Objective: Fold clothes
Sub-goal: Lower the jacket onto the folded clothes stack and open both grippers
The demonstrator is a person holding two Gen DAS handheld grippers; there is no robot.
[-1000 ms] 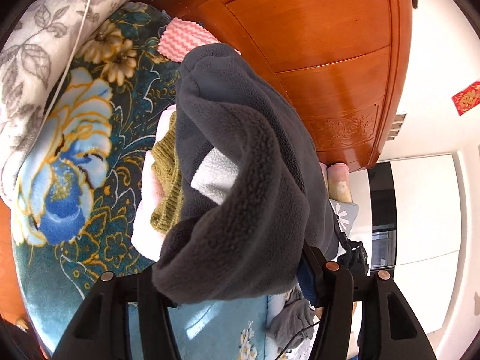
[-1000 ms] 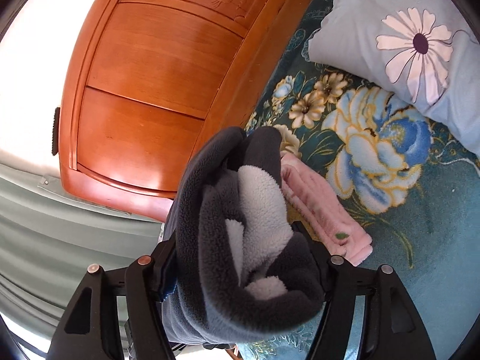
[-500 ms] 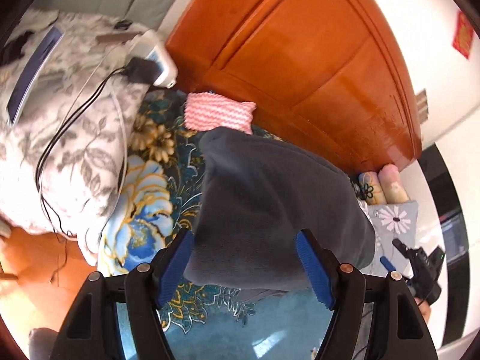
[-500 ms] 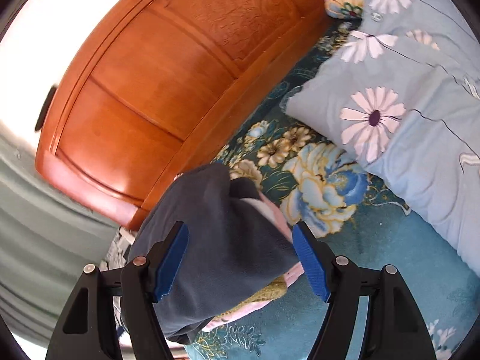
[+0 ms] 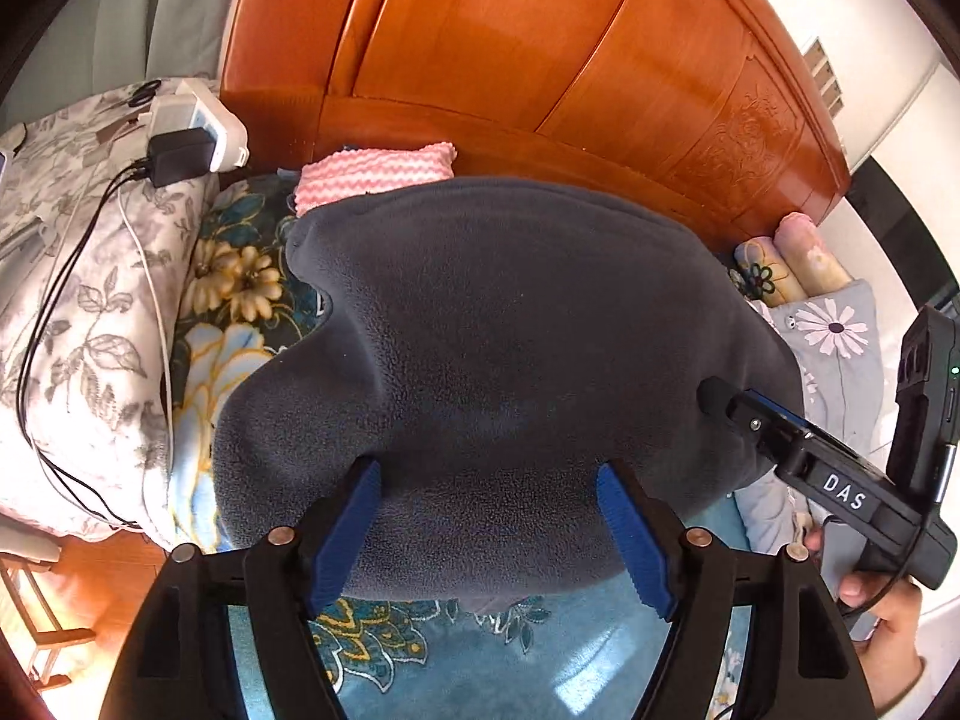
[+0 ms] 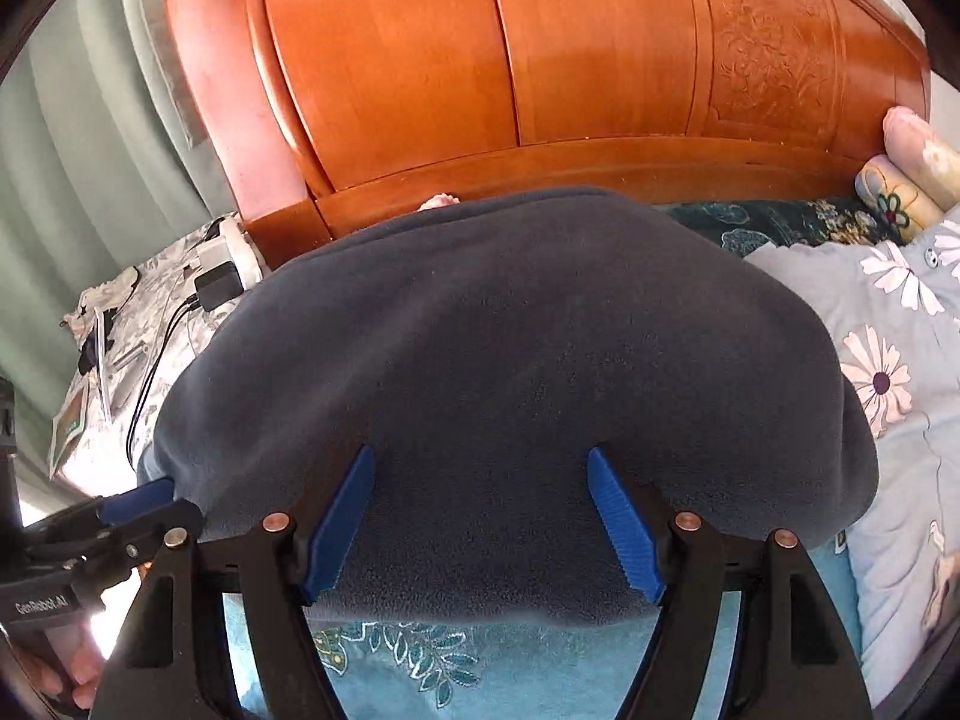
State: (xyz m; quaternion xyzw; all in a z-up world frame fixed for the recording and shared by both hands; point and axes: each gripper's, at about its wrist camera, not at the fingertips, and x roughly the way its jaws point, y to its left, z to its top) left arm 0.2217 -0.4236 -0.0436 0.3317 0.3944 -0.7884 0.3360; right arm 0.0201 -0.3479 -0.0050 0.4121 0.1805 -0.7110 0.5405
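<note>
A folded dark grey fleece garment (image 5: pixel 510 348) lies on the bed near the wooden headboard; it also fills the right wrist view (image 6: pixel 510 360). My left gripper (image 5: pixel 489 531) is open, its blue pads standing apart at the fleece's near edge. My right gripper (image 6: pixel 480 525) is open too, pads apart at the near edge. The right gripper also shows at the fleece's right side in the left wrist view (image 5: pixel 714 396). A folded pink knit piece (image 5: pixel 375 174) peeks out behind the fleece. Whatever lies under the fleece is hidden.
The orange wooden headboard (image 5: pixel 540 60) stands right behind. A grey leaf-print pillow (image 5: pixel 78 312) with a power strip and cables (image 5: pixel 192 138) lies left. A daisy-print pillow (image 6: pixel 888 372) lies right. The floral teal bedspread (image 5: pixel 444 660) is in front.
Both grippers let go of the grey fleece and opened. The fleece now lies flat on the pile, and both grippers have drawn back to its near edge.
</note>
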